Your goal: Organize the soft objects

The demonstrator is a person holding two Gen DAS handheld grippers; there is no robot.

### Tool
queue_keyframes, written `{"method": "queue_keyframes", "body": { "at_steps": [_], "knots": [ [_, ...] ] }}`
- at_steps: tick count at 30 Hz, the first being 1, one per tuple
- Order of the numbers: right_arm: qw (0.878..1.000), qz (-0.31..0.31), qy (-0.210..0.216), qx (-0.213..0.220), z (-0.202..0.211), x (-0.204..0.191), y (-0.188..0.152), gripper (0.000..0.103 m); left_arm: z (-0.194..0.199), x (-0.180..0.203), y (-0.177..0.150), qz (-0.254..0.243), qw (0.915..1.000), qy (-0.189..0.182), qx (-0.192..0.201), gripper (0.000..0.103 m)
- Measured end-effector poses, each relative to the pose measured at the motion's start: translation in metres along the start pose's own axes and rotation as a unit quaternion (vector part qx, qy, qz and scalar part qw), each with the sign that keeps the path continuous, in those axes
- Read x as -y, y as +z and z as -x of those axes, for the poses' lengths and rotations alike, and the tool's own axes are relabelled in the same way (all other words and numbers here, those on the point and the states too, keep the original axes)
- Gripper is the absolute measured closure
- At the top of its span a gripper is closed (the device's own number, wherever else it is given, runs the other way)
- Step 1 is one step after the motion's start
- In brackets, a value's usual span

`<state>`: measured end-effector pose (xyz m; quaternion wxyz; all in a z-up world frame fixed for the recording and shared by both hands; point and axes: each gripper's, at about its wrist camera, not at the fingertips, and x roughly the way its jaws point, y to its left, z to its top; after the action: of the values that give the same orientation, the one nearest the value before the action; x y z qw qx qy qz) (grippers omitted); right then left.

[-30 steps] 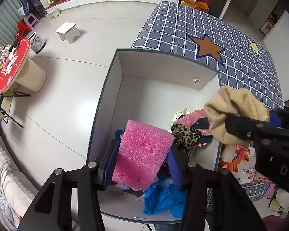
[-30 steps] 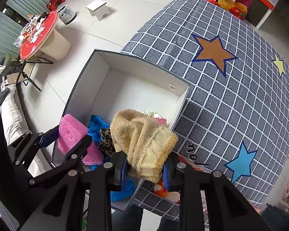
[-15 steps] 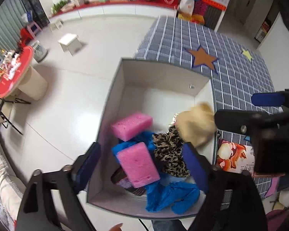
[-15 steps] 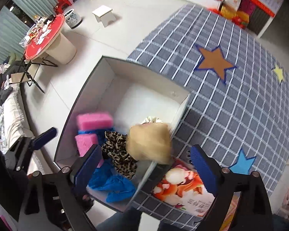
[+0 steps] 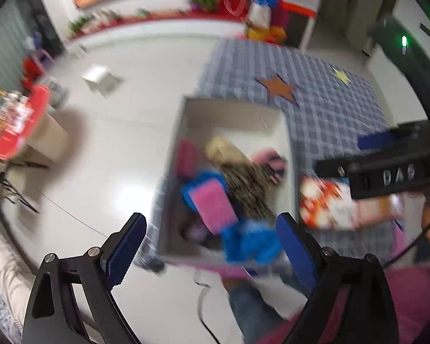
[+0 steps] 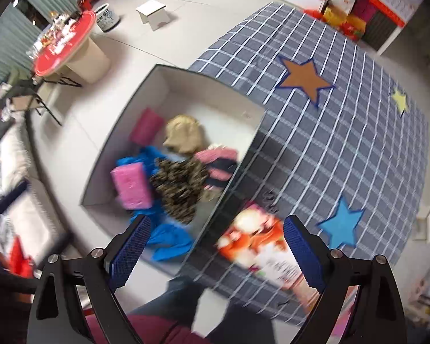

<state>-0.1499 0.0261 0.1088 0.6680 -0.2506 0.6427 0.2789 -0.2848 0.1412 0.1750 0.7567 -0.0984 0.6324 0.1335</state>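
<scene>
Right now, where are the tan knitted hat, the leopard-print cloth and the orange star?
tan knitted hat (image 6: 183, 137): right wrist view, middle of its crown.
leopard-print cloth (image 6: 180, 186): right wrist view, centre of the bundle.
orange star (image 6: 305, 80): right wrist view, centre of the star on the checked cloth.

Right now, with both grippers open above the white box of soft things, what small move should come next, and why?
Probably carry the open right gripper toward the orange-and-white printed packet on the grey checked cloth. The pink foam sponge and tan knitted hat already lie in the white box, the left gripper is open and empty, and the packet is still outside.
</scene>
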Motion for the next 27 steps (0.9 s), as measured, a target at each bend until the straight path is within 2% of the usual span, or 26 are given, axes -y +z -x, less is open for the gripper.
{"method": "queue_keyframes", "body": {
  "at_steps": [4, 5, 6, 8, 11, 27],
  "knots": [
    [1.000, -0.023, 0.000, -0.004, 0.005, -0.007, -0.021, 0.008, 0.003, 0.007, -0.013, 0.017, 0.9989, -0.032, -0.031, 0.009],
    [1.000, -0.024, -0.002, -0.009, 0.003, -0.011, -0.027, 0.004, 0.002, 0.010, -0.014, 0.011, 0.9989, -0.032, -0.032, 0.009],
    [1.000, -0.023, -0.002, -0.018, -0.002, -0.014, -0.031, 0.000, 0.001, 0.013, -0.015, -0.001, 0.9990, -0.028, -0.034, 0.009],
    [0.999, -0.025, 0.001, -0.028, -0.008, -0.019, -0.036, 0.000, 0.002, 0.017, -0.017, -0.020, 0.9992, -0.011, -0.034, 0.009],
    [0.999, -0.027, 0.008, -0.031, -0.012, -0.027, -0.041, 0.000, 0.003, 0.013, -0.022, -0.030, 0.9990, -0.007, -0.033, 0.009],
    [0.998, -0.039, 0.016, -0.045, -0.020, -0.042, -0.053, 0.000, 0.003, -0.002, -0.040, -0.022, 0.9983, -0.014, -0.052, 0.009]
  ]
}}
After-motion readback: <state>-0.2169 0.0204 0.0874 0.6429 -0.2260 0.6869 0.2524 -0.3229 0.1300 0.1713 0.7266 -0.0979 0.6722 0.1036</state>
